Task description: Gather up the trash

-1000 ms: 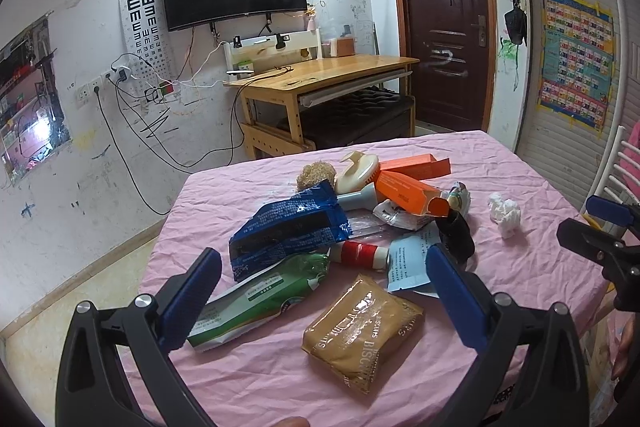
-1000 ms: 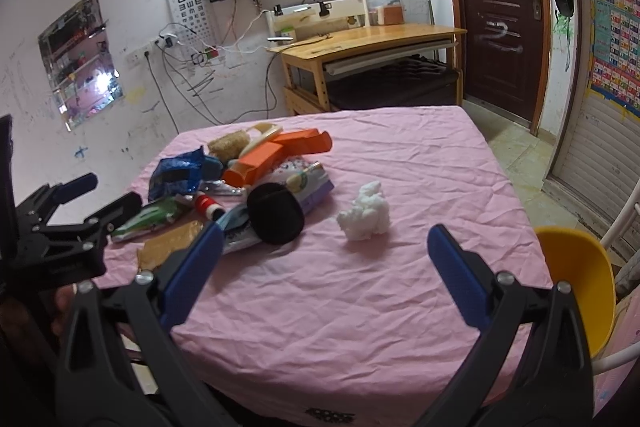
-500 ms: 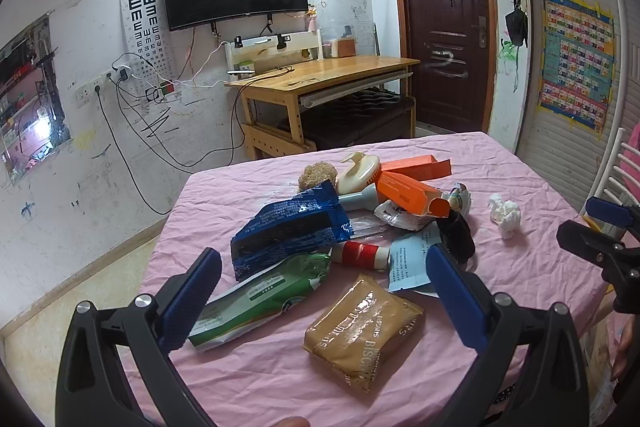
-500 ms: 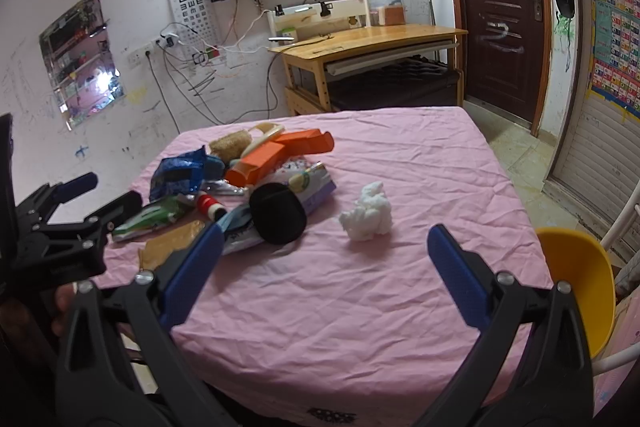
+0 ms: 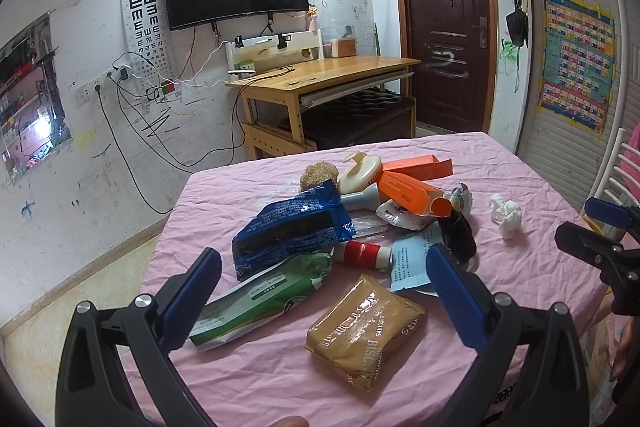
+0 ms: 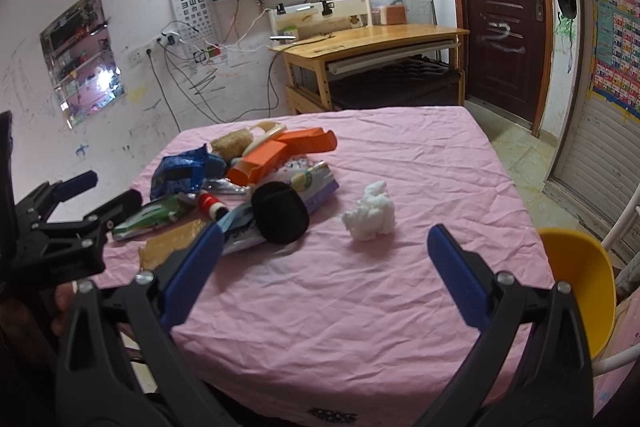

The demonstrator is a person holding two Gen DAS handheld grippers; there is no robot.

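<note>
a pink-clothed table (image 6: 360, 291) carries a heap of trash toward its left half, where a blue bag (image 5: 292, 227) overlaps a green packet (image 5: 260, 299) and a brown biscuit pack (image 5: 366, 327) lies nearest, its print partly unreadable. both the left gripper (image 5: 320, 291) and right gripper (image 6: 324, 267) hover above the near edge, spread wide and empty, their bodies cut off by the frame. a crumpled white tissue (image 6: 370, 213) sits apart to the right of the heap, near a black round thing (image 6: 280, 213) hard to identify.
</note>
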